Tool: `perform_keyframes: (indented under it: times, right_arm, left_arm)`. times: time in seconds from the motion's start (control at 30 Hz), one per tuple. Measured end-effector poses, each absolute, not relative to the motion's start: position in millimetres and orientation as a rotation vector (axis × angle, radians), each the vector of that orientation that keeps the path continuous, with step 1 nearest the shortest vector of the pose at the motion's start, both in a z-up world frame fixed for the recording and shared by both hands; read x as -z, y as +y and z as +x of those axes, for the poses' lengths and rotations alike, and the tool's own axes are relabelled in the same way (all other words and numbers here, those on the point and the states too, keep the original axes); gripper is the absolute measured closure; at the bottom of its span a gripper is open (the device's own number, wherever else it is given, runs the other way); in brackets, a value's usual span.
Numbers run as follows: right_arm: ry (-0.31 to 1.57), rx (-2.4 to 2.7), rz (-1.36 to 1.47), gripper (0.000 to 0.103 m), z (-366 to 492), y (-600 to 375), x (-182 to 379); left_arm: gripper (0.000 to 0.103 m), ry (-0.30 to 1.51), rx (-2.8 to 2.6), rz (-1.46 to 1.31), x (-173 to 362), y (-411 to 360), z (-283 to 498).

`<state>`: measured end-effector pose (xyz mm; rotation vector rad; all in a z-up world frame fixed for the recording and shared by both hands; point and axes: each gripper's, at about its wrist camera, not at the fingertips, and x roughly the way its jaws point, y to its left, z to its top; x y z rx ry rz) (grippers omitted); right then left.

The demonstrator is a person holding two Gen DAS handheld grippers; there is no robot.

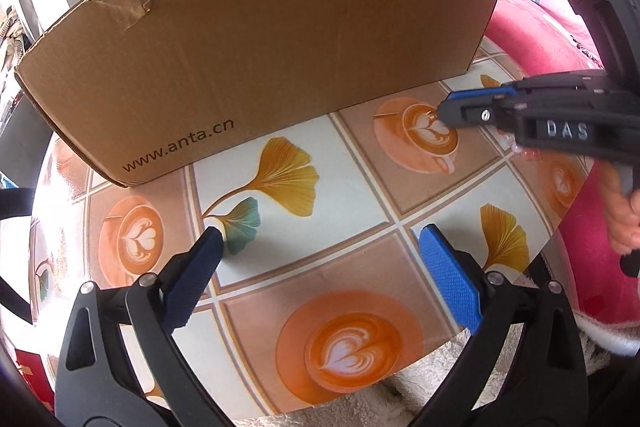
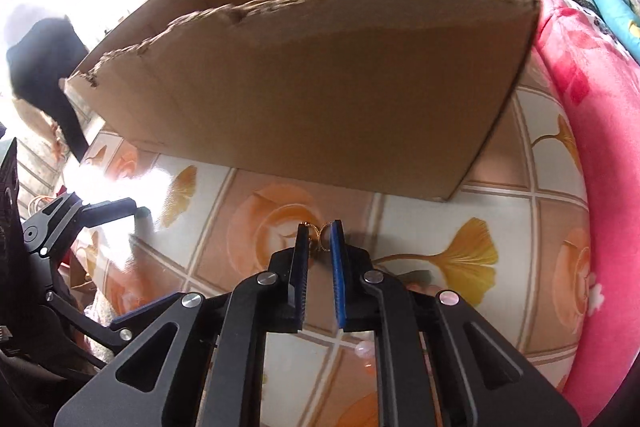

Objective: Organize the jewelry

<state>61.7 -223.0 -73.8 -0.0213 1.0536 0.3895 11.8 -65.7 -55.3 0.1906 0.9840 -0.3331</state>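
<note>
A brown cardboard box (image 1: 256, 59) with a torn rim stands open-topped on the round patterned table (image 1: 360, 219); it also shows in the right wrist view (image 2: 320, 99). My right gripper (image 2: 319, 233) is shut on a small gold ring piece (image 2: 318, 231) pinched at its fingertips, just above the table in front of the box. In the left wrist view the right gripper (image 1: 442, 117) reaches in from the right near the box's right corner. My left gripper (image 1: 320, 239) is open and empty above the table's front part. Pale beads (image 1: 514, 147) lie under the right gripper.
A pink blanket (image 1: 560, 39) lies to the right of the table. The table's edge (image 1: 480, 327) runs close to my left gripper's right finger. Pale beads (image 2: 362, 349) also show under my right gripper. A black object (image 2: 44, 75) is at the far left.
</note>
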Motion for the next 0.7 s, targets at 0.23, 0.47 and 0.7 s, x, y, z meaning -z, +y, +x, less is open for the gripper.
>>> perform_keyframes:
  times: [0.23,0.47,0.7]
  right_arm:
    - [1.082,-0.504,-0.001,0.092,49.7,-202.1,72.5]
    - [1.032,-0.388,0.042,0.092,65.4,-223.1,60.8]
    - [1.048,-0.408,-0.006,0.091,78.1,-208.7,64.8]
  left_arm:
    - [0.008,0.978,0.337,0.192,55.2,-65.9,8.2]
    - [0.008,0.977,0.343,0.195,55.0,-64.0,5.8]
    - [0.008,0.983,0.341,0.194,54.6,-63.4,4.9]
